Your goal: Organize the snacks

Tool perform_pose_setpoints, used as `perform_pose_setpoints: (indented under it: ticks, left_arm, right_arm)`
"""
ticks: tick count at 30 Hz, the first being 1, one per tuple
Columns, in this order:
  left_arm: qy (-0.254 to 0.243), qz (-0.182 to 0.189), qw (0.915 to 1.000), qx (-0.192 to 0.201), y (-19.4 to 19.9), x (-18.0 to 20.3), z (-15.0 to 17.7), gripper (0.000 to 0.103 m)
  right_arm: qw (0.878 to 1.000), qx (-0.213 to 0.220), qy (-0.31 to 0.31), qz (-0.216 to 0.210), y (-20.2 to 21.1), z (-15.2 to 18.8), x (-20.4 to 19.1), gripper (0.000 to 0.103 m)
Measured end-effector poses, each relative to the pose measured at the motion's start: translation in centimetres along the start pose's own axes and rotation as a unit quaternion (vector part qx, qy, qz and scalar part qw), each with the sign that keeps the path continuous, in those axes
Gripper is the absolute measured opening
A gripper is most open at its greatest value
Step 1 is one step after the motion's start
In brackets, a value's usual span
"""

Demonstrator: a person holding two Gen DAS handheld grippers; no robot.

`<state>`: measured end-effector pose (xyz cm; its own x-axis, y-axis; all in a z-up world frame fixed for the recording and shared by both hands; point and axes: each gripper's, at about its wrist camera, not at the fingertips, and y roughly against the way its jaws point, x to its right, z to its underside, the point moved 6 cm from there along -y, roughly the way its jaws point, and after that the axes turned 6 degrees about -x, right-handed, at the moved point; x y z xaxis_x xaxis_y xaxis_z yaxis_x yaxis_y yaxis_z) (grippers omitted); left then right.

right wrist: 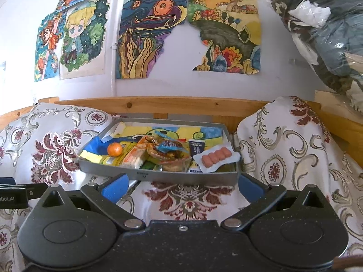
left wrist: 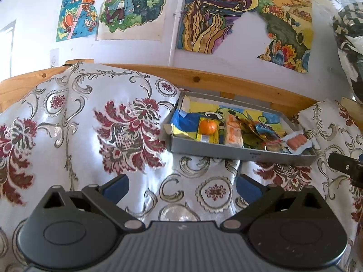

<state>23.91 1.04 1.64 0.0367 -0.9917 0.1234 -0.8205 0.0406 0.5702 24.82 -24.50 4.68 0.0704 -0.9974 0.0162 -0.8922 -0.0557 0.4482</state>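
Snacks gathered in a grey tray, both claws spread and empty

Snacks fill a shallow grey tray (right wrist: 190,178) that rests on a shiny white cloth (left wrist: 127,154) patterned with dark red flowers. We hold two claws, one in each hand. Our right claw (right wrist: 181,188) has its blue-padded fingers (right wrist: 114,190) spread wide apart, gripping nothing, and the tray sits just ahead of it, its near wall between the fingertips. Our left claw (left wrist: 182,188) is also spread wide and holds nothing; the tray (left wrist: 240,153) lies ahead of it and off to the right, well apart from the fingers.

Inside the tray, from the right claw's view, a small orange fruit (right wrist: 114,149) sits to the far left on a yellow packet (right wrist: 113,159). Beside it lies an orange and white wrapped bar (right wrist: 136,156), then a heap of crinkled foil wrappers (right wrist: 168,150) straight ahead. To the right, a pack of pink sausages (right wrist: 215,156) rests against the tray's right end.

Behind the tray runs a pale wooden rail (right wrist: 158,105), and above it colourful drawings (right wrist: 147,34) are stuck on a white wall.
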Motion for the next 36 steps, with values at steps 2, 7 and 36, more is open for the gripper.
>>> perform_pose_setpoints:
  ticks: [2, 7, 36]
  left_arm:
    - [-0.001, 0.001, 1.0000, -0.001, 0.6, 0.0, 0.5, 0.102]
    - [-0.013, 0.004, 0.9999, -0.007, 2.2, 0.2, 1.8, 0.103]
    - [-0.036, 0.004, 0.9990, -0.027, 6.0, 0.4, 6.6, 0.102]
  right_arm:
    - [1.000, -0.002, -0.001, 0.000, 0.6, 0.5, 0.0, 0.102]
    - [1.000, -0.012, -0.015, 0.001, 2.2, 2.2, 0.2, 0.102]
    - [0.999, -0.044, -0.022, -0.013, 6.9, 7.2, -0.2, 0.102]
